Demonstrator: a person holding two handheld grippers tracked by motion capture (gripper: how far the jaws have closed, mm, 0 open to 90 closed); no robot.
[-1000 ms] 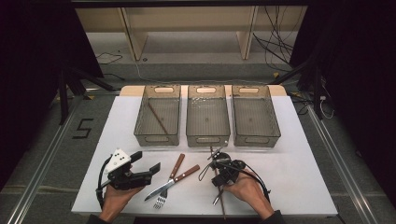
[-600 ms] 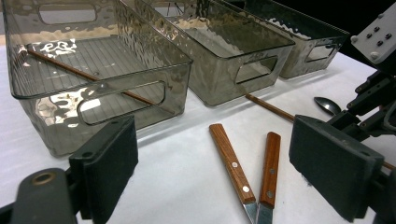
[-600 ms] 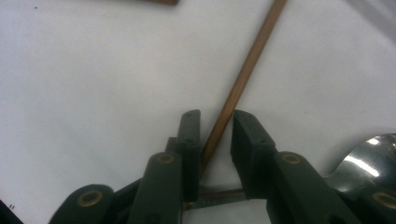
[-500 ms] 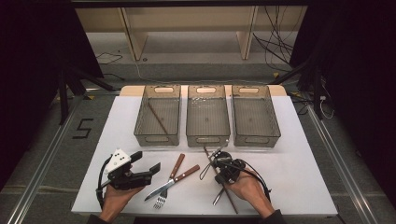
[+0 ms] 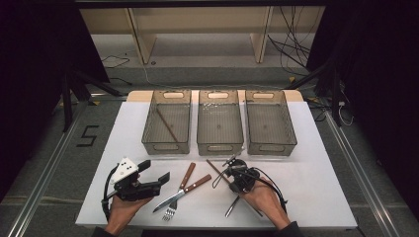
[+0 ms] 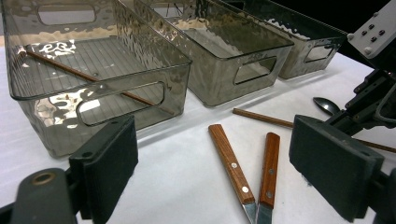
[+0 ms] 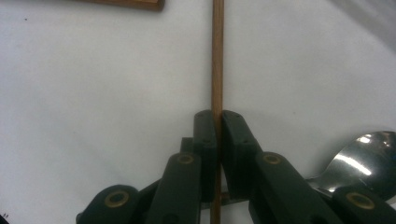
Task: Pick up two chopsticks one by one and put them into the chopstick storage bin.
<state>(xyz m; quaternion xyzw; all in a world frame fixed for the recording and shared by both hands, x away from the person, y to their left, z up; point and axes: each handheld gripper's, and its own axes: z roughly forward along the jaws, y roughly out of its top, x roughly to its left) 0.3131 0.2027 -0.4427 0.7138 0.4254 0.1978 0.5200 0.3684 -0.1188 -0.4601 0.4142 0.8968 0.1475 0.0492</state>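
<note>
Quick count of what's sitting on the table right now: three clear smoky bins are lining up in a row at the back. Two chopsticks are showing, one lying inside the left bin and one out front. Two wooden-handled pieces are lying side by side, a knife and a fork. One spoon too. And two grippers, one left, one right.
</note>
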